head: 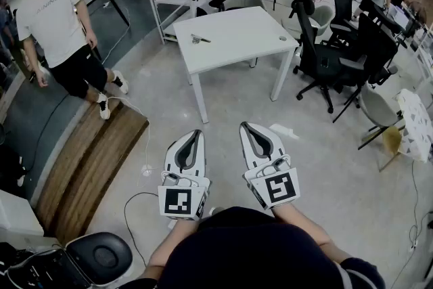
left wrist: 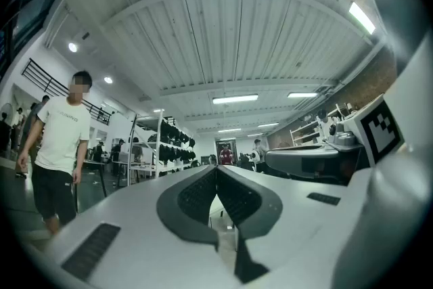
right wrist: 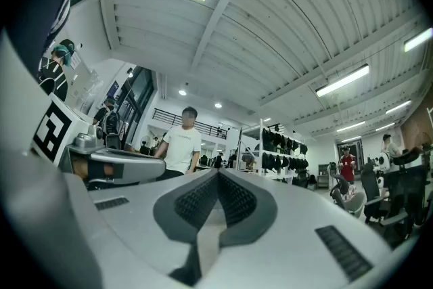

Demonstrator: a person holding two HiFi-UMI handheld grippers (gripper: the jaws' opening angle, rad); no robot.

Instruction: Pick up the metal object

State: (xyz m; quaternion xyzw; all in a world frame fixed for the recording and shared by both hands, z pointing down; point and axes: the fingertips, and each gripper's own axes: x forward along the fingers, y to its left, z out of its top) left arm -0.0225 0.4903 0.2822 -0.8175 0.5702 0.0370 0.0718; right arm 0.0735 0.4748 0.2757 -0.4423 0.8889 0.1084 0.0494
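The metal object (head: 200, 39), small and silvery, lies on the left part of a white table (head: 237, 34) well ahead of me in the head view. Both grippers are held low and close to my body, far short of the table. My left gripper (head: 199, 132) points forward with its jaws closed tip to tip and nothing between them. Beside it, my right gripper (head: 245, 125) is also shut and empty. The left gripper view shows its shut tips (left wrist: 216, 166) aimed up at the ceiling; the right gripper (right wrist: 218, 172) looks the same way. Neither gripper view shows the metal object.
A person in a white T-shirt (head: 57, 24) walks at the left beside a wooden ramp (head: 88, 166). Black office chairs (head: 325, 57) crowd the table's right side. A small round item (head: 283, 38) sits on the table. A cable (head: 139, 203) and a white scrap (head: 284, 130) lie on the floor.
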